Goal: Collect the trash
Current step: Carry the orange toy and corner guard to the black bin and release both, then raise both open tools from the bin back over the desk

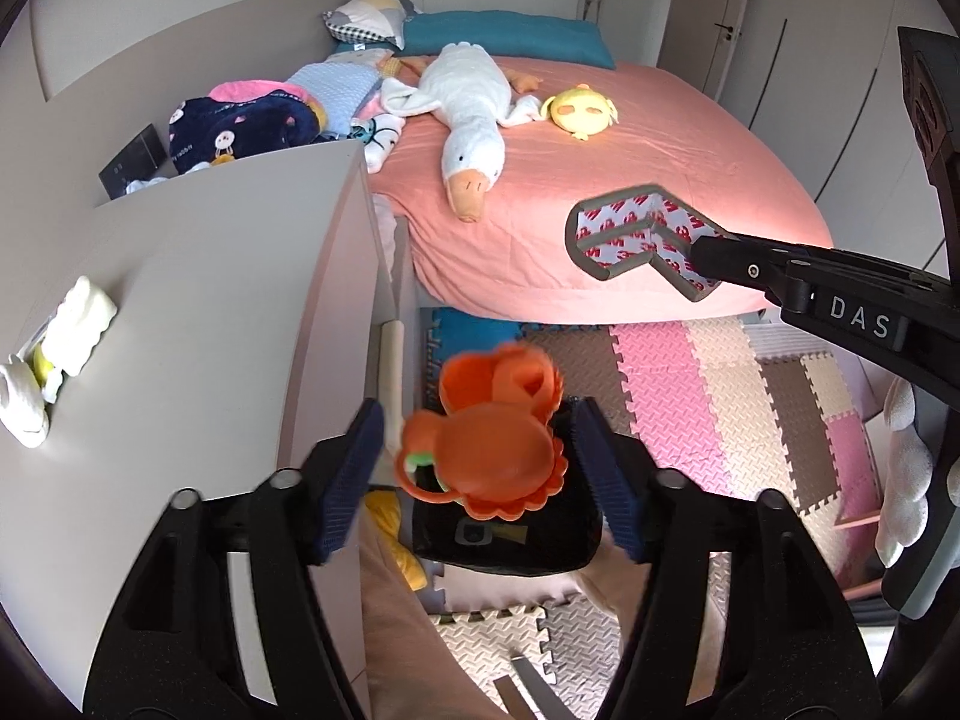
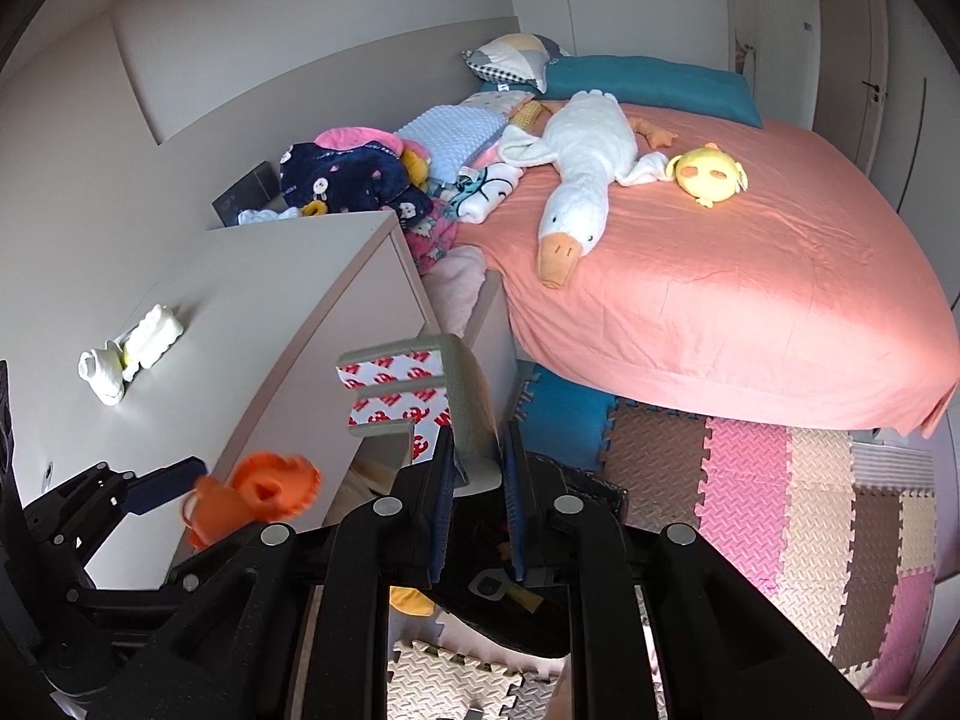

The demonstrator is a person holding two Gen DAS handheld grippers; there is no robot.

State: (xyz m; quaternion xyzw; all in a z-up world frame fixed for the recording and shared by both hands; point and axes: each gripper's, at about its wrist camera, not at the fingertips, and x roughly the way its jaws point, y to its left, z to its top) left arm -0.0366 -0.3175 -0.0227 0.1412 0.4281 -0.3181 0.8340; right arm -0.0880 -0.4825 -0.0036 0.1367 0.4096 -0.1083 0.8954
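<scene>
**Orange toy loose between my left fingers, corner guard pinched in my right**

My left gripper [image 1: 480, 474] has its fingers spread wide. The orange plastic toy [image 1: 486, 450] sits blurred in the gap, and neither blue pad presses on it. Below it I see a black bag [image 1: 510, 540] on the foam floor mats [image 1: 708, 396], just beside the grey cabinet [image 1: 198, 330].

My right gripper [image 2: 474, 480] has its fingers close together on the grey foam corner guard [image 2: 420, 396]. The guard's grey edge is between the pads and its red-and-white backing paper faces up. From the left wrist view the guard hangs in the air in front of the pink bed [image 1: 630, 150], with the right fingers clamped on one leg of it.

On the bed lie a white goose plush [image 2: 576, 180] and a yellow chick plush [image 2: 711, 171].
</scene>
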